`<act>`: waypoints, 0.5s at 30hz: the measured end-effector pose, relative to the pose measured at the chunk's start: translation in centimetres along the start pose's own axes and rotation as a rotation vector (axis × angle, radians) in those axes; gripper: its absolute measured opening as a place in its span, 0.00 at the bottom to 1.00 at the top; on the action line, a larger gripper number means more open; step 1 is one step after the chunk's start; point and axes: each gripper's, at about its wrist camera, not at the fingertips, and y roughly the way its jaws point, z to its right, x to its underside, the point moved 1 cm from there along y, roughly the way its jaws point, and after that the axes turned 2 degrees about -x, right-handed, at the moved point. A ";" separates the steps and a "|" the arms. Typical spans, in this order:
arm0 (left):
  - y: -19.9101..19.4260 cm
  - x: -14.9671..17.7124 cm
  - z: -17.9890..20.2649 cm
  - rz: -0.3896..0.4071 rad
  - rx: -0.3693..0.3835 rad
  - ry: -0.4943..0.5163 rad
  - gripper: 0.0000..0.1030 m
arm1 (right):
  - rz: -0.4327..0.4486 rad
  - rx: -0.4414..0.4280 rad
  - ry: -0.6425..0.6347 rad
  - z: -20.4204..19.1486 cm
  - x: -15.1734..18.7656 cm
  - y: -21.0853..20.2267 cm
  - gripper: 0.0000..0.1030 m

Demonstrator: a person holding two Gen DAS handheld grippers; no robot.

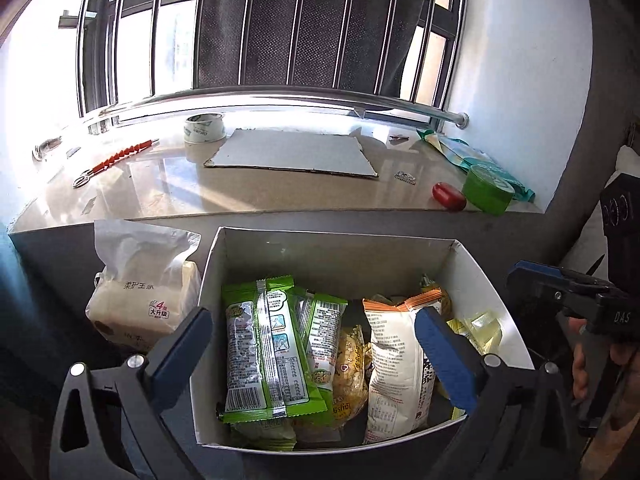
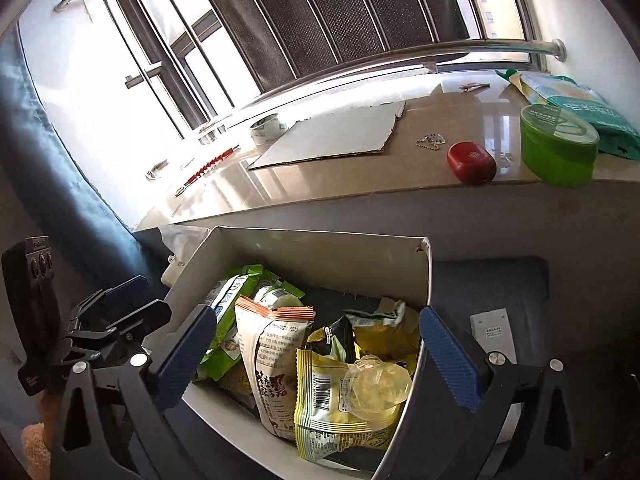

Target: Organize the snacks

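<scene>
left gripper spread wide, nothing pinched, hovering over white box. snack packets lie inside box, beyond and below blue pads. right gripper likewise wide, empty, above same box, yellow packet nearest.

Sunlit barred window, stone sill

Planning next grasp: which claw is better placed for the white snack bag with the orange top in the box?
Probably right. The white bag stands upright between the open right claw fingers. The left claw, also open, is centred more on the green packets.
</scene>
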 end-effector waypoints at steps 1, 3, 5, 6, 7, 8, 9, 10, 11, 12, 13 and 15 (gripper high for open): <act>-0.6 0.1 0.0 0.008 0.001 0.005 1.00 | 0.009 0.005 -0.007 -0.2 0.1 -0.3 1.00; -1.8 0.3 0.2 0.024 0.011 0.022 1.00 | 0.025 -0.008 -0.012 -0.6 0.3 -1.1 1.00; -3.1 0.6 0.4 0.039 -0.002 0.028 1.00 | 0.045 -0.014 -0.015 -1.1 0.6 -2.0 1.00; -3.7 0.9 0.5 0.044 -0.019 0.028 1.00 | 0.054 -0.013 -0.024 -1.4 0.8 -2.6 1.00; -4.5 1.2 0.7 0.056 -0.022 0.032 1.00 | 0.055 0.000 -0.036 -1.8 1.1 -3.2 1.00; -5.5 1.7 1.0 0.079 -0.017 0.038 1.00 | 0.055 0.015 -0.053 -2.3 1.6 -3.7 1.00; -6.7 2.3 1.4 0.109 -0.010 0.044 1.00 | 0.066 0.017 -0.071 -2.8 2.1 -4.5 1.00; -7.9 2.9 1.9 0.148 0.000 0.052 1.00 | 0.078 0.012 -0.090 -3.3 2.7 -5.4 1.00; -9.1 3.5 2.3 0.171 0.004 0.060 1.00 | 0.083 0.015 -0.112 -3.9 3.3 -6.2 1.00; -9.9 4.0 2.7 0.173 0.002 0.069 1.00 | 0.091 0.018 -0.133 -4.5 3.9 -7.0 1.00; -10.7 4.4 3.2 0.166 -0.006 0.071 1.00 | 0.102 0.025 -0.158 -5.1 4.5 -7.9 1.00; -12.8 5.6 3.8 0.185 -0.019 0.068 1.00 | 0.122 0.046 -0.222 -6.6 5.9 -10.0 1.00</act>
